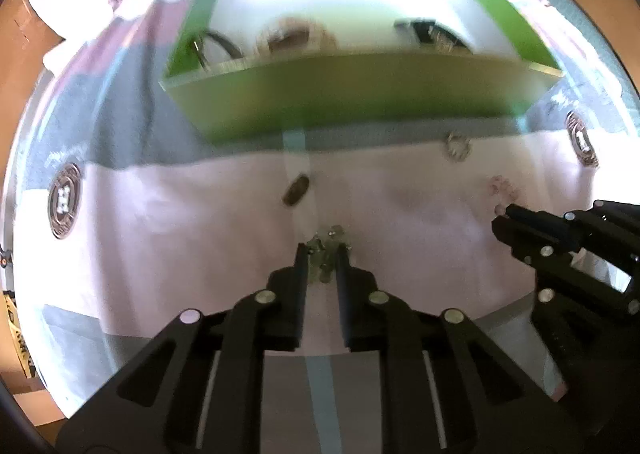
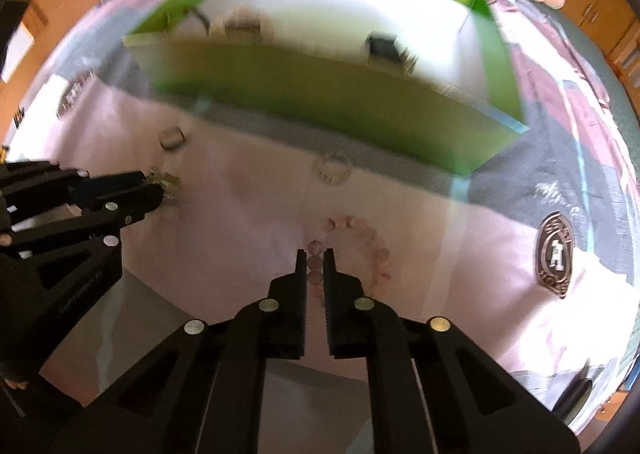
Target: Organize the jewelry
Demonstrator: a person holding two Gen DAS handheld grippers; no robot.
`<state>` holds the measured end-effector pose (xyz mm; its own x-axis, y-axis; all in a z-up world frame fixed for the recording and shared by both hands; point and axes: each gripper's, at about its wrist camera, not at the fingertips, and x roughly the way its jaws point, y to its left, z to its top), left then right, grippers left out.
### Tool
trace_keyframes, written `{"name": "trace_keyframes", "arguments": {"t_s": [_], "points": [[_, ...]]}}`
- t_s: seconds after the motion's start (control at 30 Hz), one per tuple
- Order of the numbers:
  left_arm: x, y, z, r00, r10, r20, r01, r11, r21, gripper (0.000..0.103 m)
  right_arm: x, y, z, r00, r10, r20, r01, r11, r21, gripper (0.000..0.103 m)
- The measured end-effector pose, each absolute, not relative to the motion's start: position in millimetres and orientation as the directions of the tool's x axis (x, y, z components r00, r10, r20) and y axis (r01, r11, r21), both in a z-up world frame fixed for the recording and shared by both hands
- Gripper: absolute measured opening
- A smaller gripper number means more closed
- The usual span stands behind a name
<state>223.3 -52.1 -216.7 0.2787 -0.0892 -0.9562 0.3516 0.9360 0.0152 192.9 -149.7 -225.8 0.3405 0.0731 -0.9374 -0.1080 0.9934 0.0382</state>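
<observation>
Pink cloth (image 2: pixel 240 213); bead bracelet (image 2: pixel 372 246) loop flat, right gripper (image 2: pixel 315 254) pinching.

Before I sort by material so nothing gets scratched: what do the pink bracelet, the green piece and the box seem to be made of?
Pink bracelet: round, pale, slightly translucent beads, probably stone or glass. Green piece: small glinting, see-through beads, likely glass or crystal; blur leaves it open. Green box: flat matte walls, thin straight edges, white inside, looks like cardboard.
</observation>
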Motion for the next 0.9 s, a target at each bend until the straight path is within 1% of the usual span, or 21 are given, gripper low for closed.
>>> {"name": "trace_keyframes", "arguments": {"t_s": [0.2,0.4,0.43,0.47,0.53,0.57,0.63,0.73,0.83,0.9], "points": [[216,-47,-189,0.338,-0.153,-0.929,0.362,0.932,-0.021,0.012,177,-157,-178,0.468,0.167,-0.868,-0.105,0.986,0.132,0.008],[210,-45,-161,0.409,-0.175,-0.895,0.355,0.935,-0.020,0.011,176,-166,-152,0.553,0.170,-0.816,-0.080,0.985,0.151,0.008],[210,-43,-153,0.420,-0.178,-0.890,0.351,0.936,-0.022,0.011,175,-172,-146,0.581,0.166,-0.796,-0.074,0.986,0.152,0.008],[208,-41,-145,0.438,-0.184,-0.880,0.345,0.938,-0.025,0.011,173,-177,-130,0.611,0.162,-0.775,-0.071,0.986,0.151,0.008],[206,-40,-130,0.494,-0.189,-0.848,0.332,0.943,-0.017,0.011,166,-178,-111,0.685,0.155,-0.712,-0.072,0.987,0.146,0.008],[204,-39,-121,0.535,-0.186,-0.824,0.325,0.946,-0.002,0.011,161,-180,-99,0.731,0.161,-0.663,-0.076,0.985,0.155,0.008],[204,-39,-107,0.591,-0.192,-0.783,0.319,0.948,0.008,0.011,156,-182,-85,0.784,0.172,-0.597,-0.082,0.981,0.175,0.008],[212,-36,-90,0.636,-0.226,-0.738,0.308,0.951,-0.026,0.011,161,-189,-72,0.836,0.163,-0.524,-0.069,0.978,0.195,0.008],[229,-36,-78,0.663,-0.246,-0.707,0.288,0.956,-0.061,0.011,178,-196,-65,0.857,0.157,-0.490,-0.057,0.975,0.213,0.008],[246,-41,-75,0.677,-0.240,-0.696,0.272,0.960,-0.067,0.011,197,-201,-67,0.859,0.143,-0.492,-0.038,0.975,0.217,0.008]]}}
